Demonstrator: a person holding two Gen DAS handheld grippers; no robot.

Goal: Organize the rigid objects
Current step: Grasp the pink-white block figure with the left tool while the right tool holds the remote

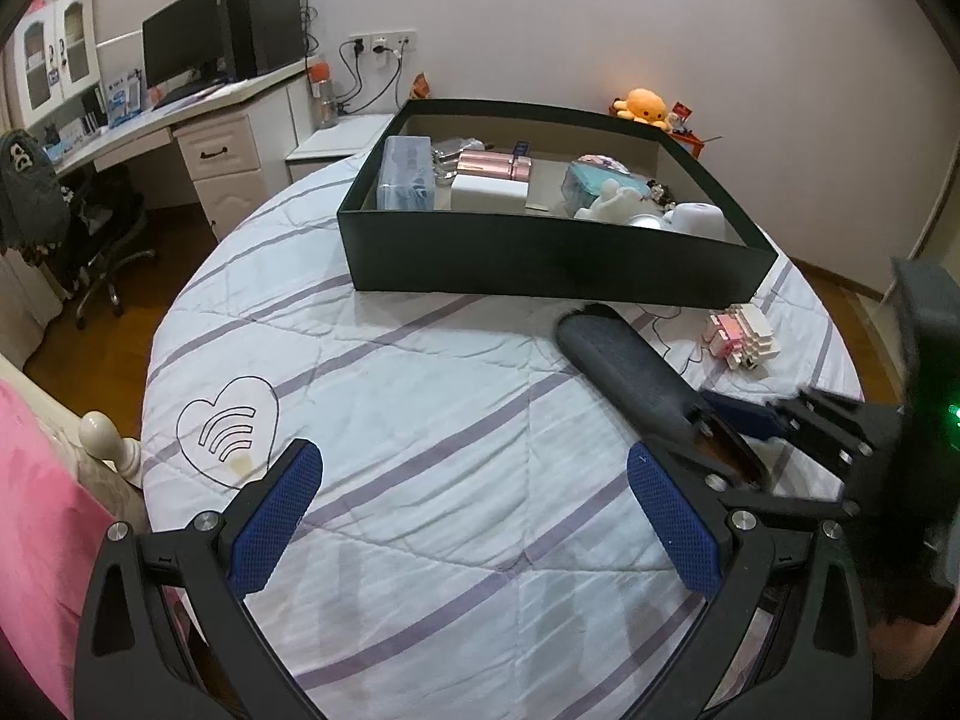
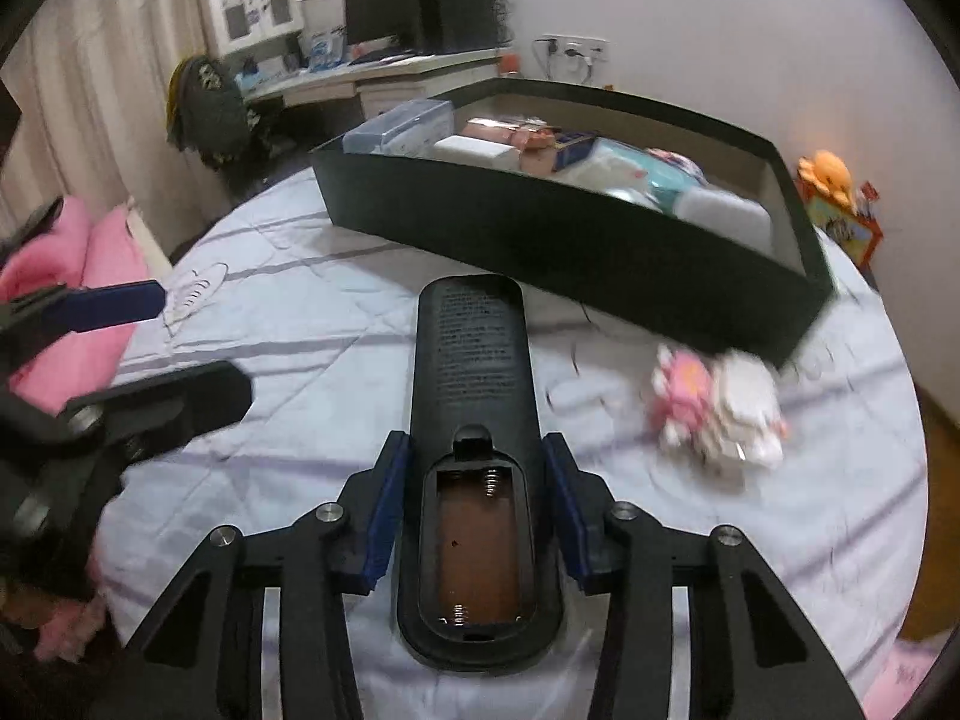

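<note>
L gripper (image 1: pixel 474 516): jaws wide apart, empty, idle over the quilted striped bedspread (image 1: pixel 420 396). R gripper (image 2: pixel 474 498): textured blue pads clamped on the remote (image 2: pixel 474 396), hard black plastic, back up, battery bay uncovered; prob. bound for the black box (image 1: pixel 540 264) beyond it.
</note>
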